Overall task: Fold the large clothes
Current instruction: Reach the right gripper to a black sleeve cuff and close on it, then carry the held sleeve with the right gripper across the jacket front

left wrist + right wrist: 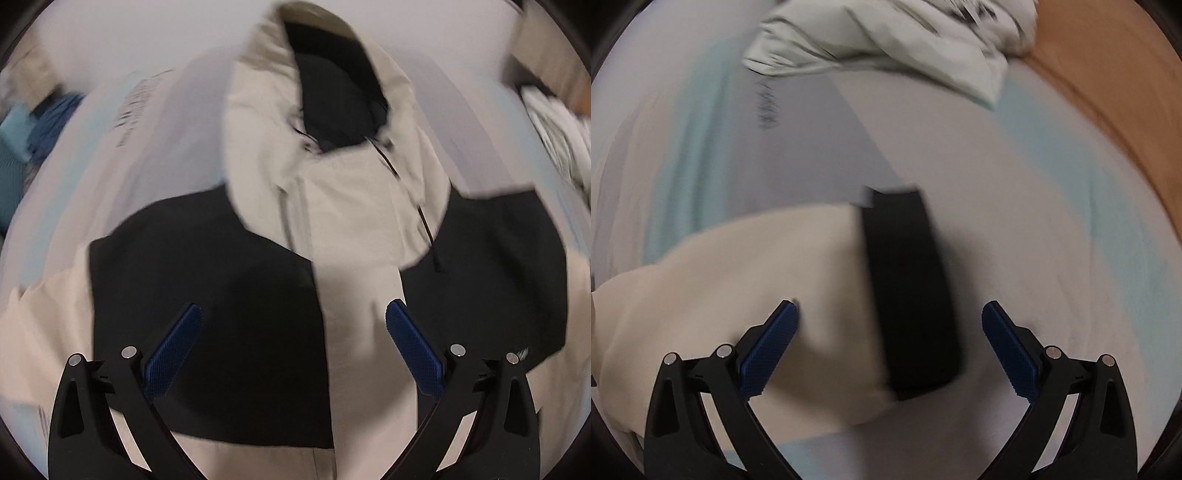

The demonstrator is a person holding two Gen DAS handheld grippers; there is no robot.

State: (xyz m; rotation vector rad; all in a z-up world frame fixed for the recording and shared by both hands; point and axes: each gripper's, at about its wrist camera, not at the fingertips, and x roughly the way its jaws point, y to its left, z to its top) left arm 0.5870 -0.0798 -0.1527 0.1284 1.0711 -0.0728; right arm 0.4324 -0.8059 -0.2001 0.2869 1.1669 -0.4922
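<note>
**Fingers wide on both sides, jacket spread flat below**

Fingers [173, 354] of the left gripper [293, 317] stand well apart, blue pads facing each other, nothing between them, and they hover right over the jacket [343, 206]. It lies face up on the bed sheet [177, 122], pale with light blue and grey bands. It's a beige and black jacket: beige hood [258, 110] at the far end with a dark lining showing inside, black panels on either side of the chest, a beige strip running down the middle toward the camera. A thin dark drawcord [424, 218] trails from the hood across the front. The left view is blurred, so fine detail is lost.

Over to the right gripper [890, 321], and its fingers [1008, 354] are spread just as wide, gripping nothing. Below them lies a beige sleeve [738, 295] ending in a broad black cuff [908, 295], flat on the same sheet, the cuff sitting between the two pads in the right view. Whether the pads touch the cloth, I cannot tell.

Beyond the sleeve, at the far edge, a crumpled white garment [886, 40] with dark print rests on the sheet, beside an orange-brown surface [1115, 103]. In the left view, blue cloth [48, 122] sits at the left edge.
</note>
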